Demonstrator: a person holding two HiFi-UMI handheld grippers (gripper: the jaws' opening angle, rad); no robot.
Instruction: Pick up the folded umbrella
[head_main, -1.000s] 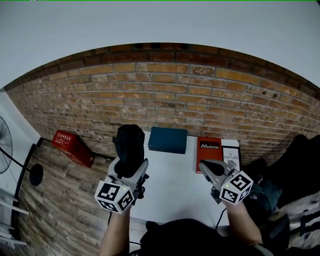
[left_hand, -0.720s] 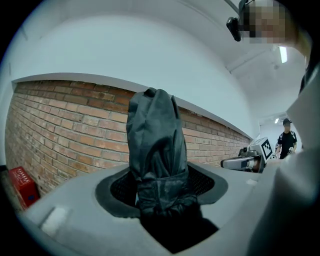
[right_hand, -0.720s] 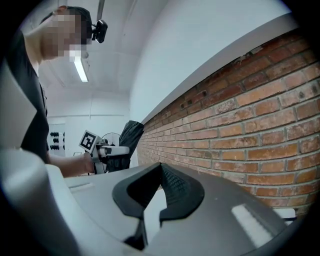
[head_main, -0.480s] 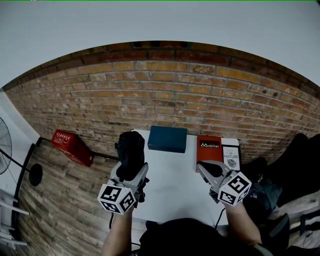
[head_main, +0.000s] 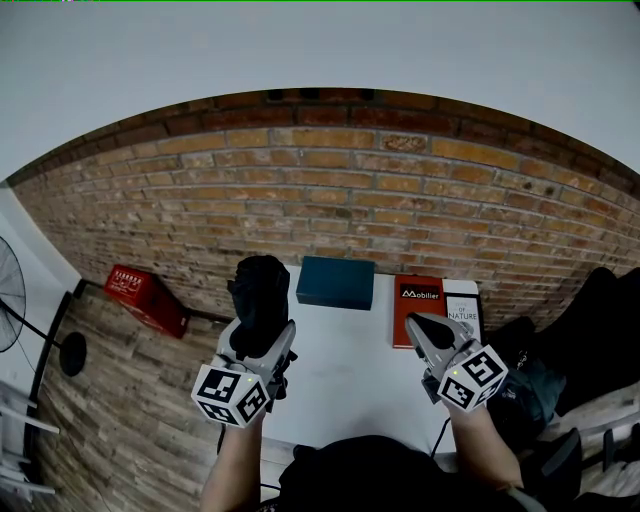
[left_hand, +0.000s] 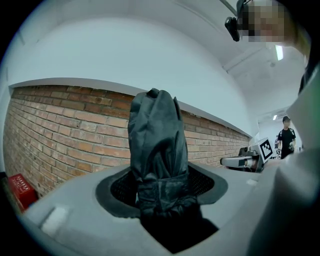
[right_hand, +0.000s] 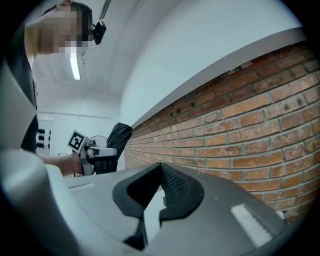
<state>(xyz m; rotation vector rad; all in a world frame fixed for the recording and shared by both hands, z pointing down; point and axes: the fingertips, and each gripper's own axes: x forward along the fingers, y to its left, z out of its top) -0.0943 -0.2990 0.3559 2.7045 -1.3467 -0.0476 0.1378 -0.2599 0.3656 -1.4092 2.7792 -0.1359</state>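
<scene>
The folded black umbrella (head_main: 260, 288) stands upright above the table's left edge, held near its lower end by my left gripper (head_main: 262, 336), which is shut on it. In the left gripper view the umbrella (left_hand: 157, 145) fills the gap between the two dark pads (left_hand: 120, 187) and rises in front of the brick wall. My right gripper (head_main: 420, 326) hovers over the right side of the white table (head_main: 345, 375), shut with nothing in it. In the right gripper view its tips meet (right_hand: 161, 172), and the umbrella (right_hand: 117, 145) shows far off at the left.
A teal box (head_main: 336, 281) lies at the table's back edge, with a red book (head_main: 418, 305) and a white book (head_main: 462, 312) to its right. A red crate (head_main: 140, 293) and a fan stand (head_main: 60, 345) are on the floor at left. A brick wall runs behind.
The right gripper's tip has swung slightly toward the books. The left gripper and the umbrella in it have stayed where they were.
</scene>
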